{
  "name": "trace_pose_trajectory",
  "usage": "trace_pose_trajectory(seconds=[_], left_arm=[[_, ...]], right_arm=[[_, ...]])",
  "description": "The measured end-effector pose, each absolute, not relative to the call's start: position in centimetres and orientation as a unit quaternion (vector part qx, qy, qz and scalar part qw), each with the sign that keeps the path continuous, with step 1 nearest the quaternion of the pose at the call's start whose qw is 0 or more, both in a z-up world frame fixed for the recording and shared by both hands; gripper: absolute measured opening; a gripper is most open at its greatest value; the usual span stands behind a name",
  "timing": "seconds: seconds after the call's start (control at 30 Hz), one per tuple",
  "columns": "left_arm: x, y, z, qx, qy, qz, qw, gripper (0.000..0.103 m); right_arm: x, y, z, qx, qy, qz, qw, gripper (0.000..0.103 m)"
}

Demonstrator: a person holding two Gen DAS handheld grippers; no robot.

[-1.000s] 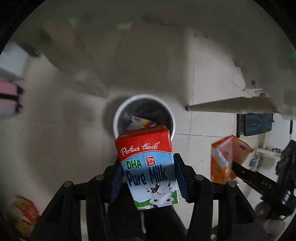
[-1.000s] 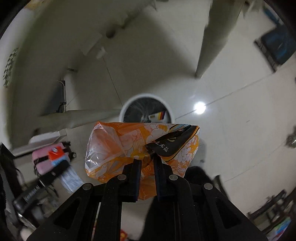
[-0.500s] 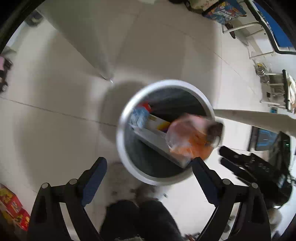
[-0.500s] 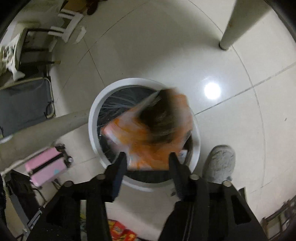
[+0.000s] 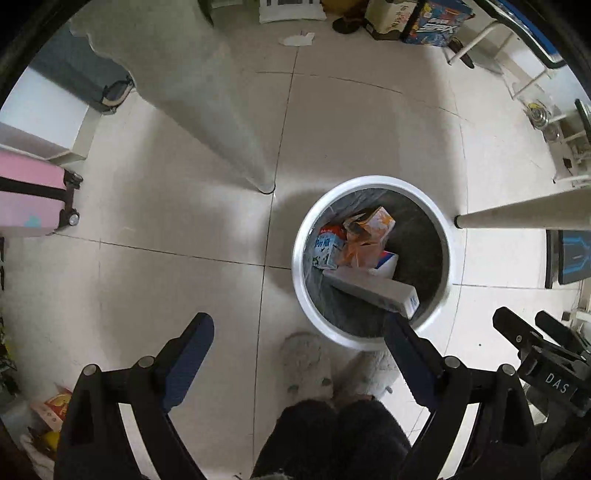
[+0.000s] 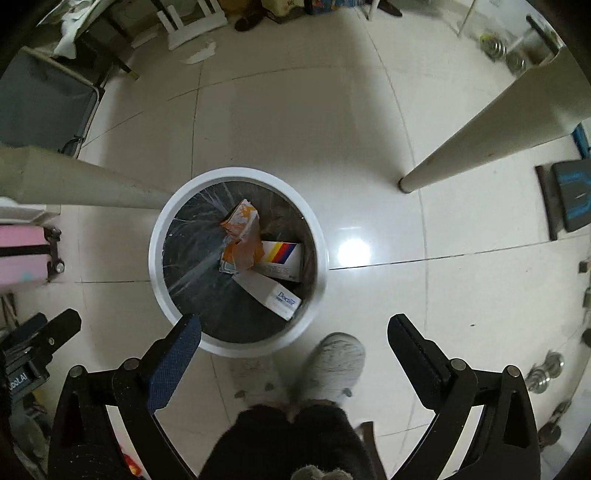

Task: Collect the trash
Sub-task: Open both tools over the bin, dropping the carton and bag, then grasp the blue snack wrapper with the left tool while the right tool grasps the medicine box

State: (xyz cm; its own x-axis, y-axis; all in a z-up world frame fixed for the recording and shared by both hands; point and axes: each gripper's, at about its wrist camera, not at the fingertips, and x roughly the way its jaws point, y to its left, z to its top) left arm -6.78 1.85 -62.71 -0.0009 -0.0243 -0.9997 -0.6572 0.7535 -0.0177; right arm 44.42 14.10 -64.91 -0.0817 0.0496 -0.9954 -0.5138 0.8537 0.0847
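Inside bin (image 5: 373,182): long box (image 5: 373,290) diagonal

Looking like a lived-in home room: pale tiled floor (image 6: 369,129) shining under a ceiling light, a pink suitcase (image 5: 26,195) sitting by the wall, shoes (image 6: 247,20) and boxes (image 5: 436,16) lying along the edge, table legs (image 6: 480,129) standing around a white trash bin (image 6: 162,236), a person's fuzzy slippers (image 6: 332,365) showing.

Pink suitcase (image 5: 26,195) cut off left
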Motion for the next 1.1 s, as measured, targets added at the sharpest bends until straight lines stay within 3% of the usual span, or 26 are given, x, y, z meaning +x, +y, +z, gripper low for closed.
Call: trace_pose_trajectory(seconds=[0.5,1.1], left_arm=[[-8.3,-1.7,-51.2,-0.242,0.661,0.223,0.674,0.094],[-10.8,-1.6,-32.9,-0.229,0.623,0.219,0.715,0.094]], right_arm=[[42.4,12.1,-50.0,-0.181,0.684,0.224,0.671,0.102],[39.7,11.6,-26.8,-0.154,0.677,0.252,0.674,0.102]])
